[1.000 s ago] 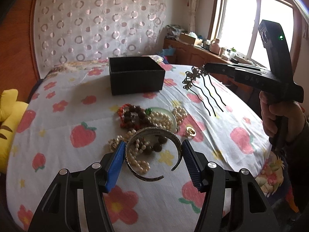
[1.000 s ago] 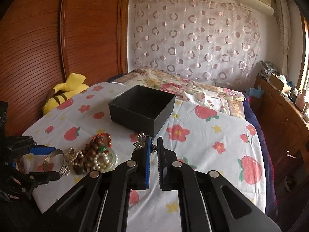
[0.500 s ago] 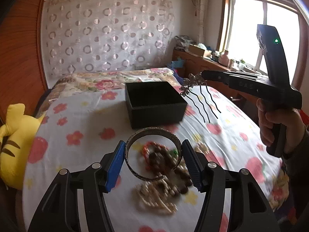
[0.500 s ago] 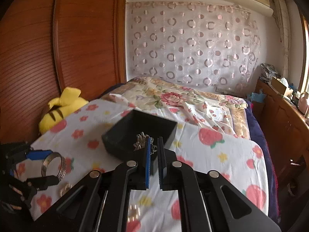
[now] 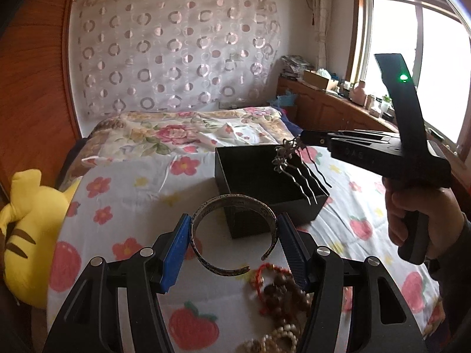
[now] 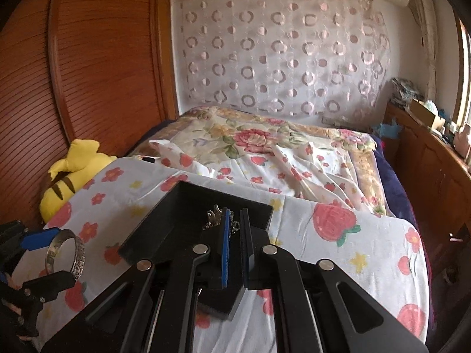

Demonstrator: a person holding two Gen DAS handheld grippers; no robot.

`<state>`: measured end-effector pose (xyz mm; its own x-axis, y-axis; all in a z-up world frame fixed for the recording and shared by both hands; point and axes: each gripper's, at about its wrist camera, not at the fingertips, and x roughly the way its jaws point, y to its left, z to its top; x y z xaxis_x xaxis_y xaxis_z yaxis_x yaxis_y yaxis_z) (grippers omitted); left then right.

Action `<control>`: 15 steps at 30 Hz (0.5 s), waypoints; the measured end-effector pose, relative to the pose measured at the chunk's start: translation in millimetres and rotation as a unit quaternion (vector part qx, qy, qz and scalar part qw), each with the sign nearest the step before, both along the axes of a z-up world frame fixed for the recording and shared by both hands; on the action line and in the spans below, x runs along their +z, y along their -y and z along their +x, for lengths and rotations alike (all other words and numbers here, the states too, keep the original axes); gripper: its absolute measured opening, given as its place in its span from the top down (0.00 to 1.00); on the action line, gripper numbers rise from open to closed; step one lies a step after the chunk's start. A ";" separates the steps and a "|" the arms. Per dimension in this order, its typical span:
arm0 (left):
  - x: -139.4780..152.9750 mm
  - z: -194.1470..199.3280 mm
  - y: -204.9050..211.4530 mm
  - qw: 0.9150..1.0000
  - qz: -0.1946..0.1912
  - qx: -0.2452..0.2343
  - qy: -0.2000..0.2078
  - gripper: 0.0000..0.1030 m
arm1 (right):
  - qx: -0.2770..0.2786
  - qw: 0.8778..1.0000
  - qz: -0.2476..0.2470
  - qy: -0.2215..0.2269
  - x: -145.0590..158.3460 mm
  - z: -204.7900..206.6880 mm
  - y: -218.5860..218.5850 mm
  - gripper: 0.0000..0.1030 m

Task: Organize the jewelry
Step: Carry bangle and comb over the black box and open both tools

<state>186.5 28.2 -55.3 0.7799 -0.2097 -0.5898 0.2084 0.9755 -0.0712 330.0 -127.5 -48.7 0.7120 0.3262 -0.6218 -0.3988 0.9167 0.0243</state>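
My left gripper is shut on a silver cuff bangle and holds it in the air just short of the black open box. The bangle also shows in the right wrist view. My right gripper is shut on a metal hair comb with a flower top; its prongs hang over the box's inside. In the right wrist view only the comb's flower top shows above the box.
A heap of bead bracelets and pearl strings lies on the strawberry-print sheet under my left gripper. A yellow plush toy lies at the bed's left edge. A wooden cabinet stands at the right.
Both grippers have moved forward towards the box. The bangle has left the jewelry heap and now hangs near the box's front corner. The comb has moved from beside the box to over it.
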 end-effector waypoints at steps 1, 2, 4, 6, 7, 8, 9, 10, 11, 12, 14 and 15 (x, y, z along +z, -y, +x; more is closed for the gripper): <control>1.0 3.6 1.8 1.000 0.001 -0.002 0.000 0.44 | -0.004 1.000 0.002 -0.004 -1.6 3.8 0.4 0.92; 1.8 6.9 3.5 1.000 0.001 -0.002 0.000 0.44 | -0.006 1.000 0.003 -0.008 -2.1 6.6 1.6 0.92; 3.2 13.7 6.4 1.000 0.000 -0.003 -0.002 0.44 | -0.006 1.000 0.003 -0.016 -5.4 10.8 1.9 0.92; 4.6 19.1 10.4 1.000 0.001 -0.005 -0.003 0.44 | -0.007 1.000 0.001 -0.017 -7.5 11.7 2.5 0.92; 5.6 23.0 13.0 1.000 0.002 -0.006 -0.003 0.44 | -0.008 1.000 0.002 -0.017 -8.1 12.1 3.6 0.91; 6.5 26.5 15.4 1.000 0.004 -0.008 -0.003 0.44 | -0.008 1.000 0.004 -0.018 -8.5 11.9 4.5 0.90; 6.5 28.1 18.2 1.000 0.004 -0.010 -0.003 0.44 | -0.005 1.000 0.002 -0.020 -8.6 12.1 5.0 0.78; 7.0 31.3 21.1 1.000 0.004 -0.013 -0.004 0.44 | -0.004 1.000 -0.003 -0.015 -7.5 11.0 5.2 0.66; 7.1 33.7 23.6 1.000 0.004 -0.014 -0.005 0.44 | -0.004 1.000 -0.008 -0.010 -5.5 9.4 6.6 0.65; 6.9 37.5 25.8 1.000 0.004 -0.015 -0.007 0.44 | -0.005 1.000 -0.010 -0.008 -3.5 8.0 8.8 0.64; 5.5 43.6 29.9 1.000 0.007 -0.013 -0.010 0.44 | -0.001 1.000 -0.005 -0.009 1.1 5.3 16.5 0.64; 4.0 47.9 32.4 1.000 0.008 -0.013 -0.013 0.44 | -0.002 1.000 -0.005 -0.008 3.1 4.0 19.6 0.64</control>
<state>234.4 -4.1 -51.3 0.7591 -0.2198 -0.6127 0.2317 0.9709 -0.0612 334.0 -147.1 -45.6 0.7035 0.3179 -0.6356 -0.3954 0.9183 0.0216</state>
